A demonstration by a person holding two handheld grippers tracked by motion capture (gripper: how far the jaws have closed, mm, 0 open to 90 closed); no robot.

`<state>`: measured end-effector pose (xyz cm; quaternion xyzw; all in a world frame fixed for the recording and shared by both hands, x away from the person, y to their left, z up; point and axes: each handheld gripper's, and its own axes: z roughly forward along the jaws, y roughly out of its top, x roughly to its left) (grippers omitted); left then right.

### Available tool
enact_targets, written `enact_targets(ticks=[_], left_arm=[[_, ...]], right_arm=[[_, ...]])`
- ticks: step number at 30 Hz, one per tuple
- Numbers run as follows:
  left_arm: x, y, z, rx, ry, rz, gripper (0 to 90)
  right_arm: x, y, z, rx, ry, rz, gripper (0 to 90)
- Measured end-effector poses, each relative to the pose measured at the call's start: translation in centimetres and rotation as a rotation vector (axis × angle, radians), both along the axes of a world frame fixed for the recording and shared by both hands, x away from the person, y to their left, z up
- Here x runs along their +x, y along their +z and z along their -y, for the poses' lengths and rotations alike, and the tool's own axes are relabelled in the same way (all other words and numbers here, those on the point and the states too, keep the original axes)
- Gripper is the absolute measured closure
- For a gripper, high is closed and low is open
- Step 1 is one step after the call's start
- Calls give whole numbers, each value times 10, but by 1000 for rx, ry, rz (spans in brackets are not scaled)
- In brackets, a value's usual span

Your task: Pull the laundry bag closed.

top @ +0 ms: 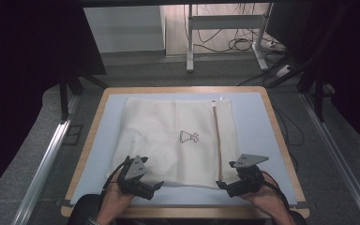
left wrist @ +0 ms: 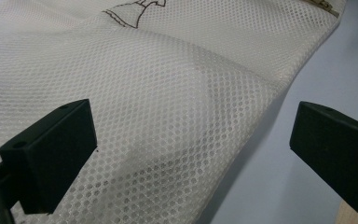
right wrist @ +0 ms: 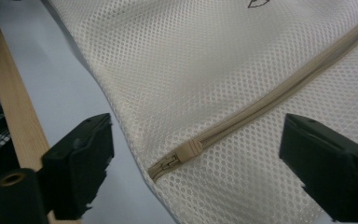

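Closest to me, at the table's near edge, the left gripper [top: 143, 183] sits in the person's left hand [top: 114, 199] by the near left corner of a cream mesh laundry bag [top: 178, 140]. Its blocky black jaws stand wide apart with nothing between them, poised over the bag's near hem. The bag is a flat, roughly square sheet of fine honeycomb netting, lying across the middle of the pale blue mat [top: 253, 122] that covers the wood-rimmed table [top: 281, 140]. A small dark line drawing [top: 189, 137] is printed near its centre. A beige zipper [top: 217, 140] runs in a straight ribbed band along the right side, its pull [right wrist: 175, 158] at the near end. The right gripper [top: 236, 186] straddles that pull, jaws spread wide and empty.
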<state>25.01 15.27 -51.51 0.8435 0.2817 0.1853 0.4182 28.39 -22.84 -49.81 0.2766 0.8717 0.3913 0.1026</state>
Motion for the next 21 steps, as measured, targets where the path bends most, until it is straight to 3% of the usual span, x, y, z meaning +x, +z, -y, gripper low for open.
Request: enact_targets(ticks=[7,13,21], left_arm=[[0,0,1,3,-4,1,3],[0,0,1,-12,-4,-16,3],[1,0,2,-20,-5,-29,3]], right_arm=[[0,-3,-3,-79,26,21,335],[2,-4,-6,-102,63,3,459],[9,-9,-8,-102,83,-42,525]])
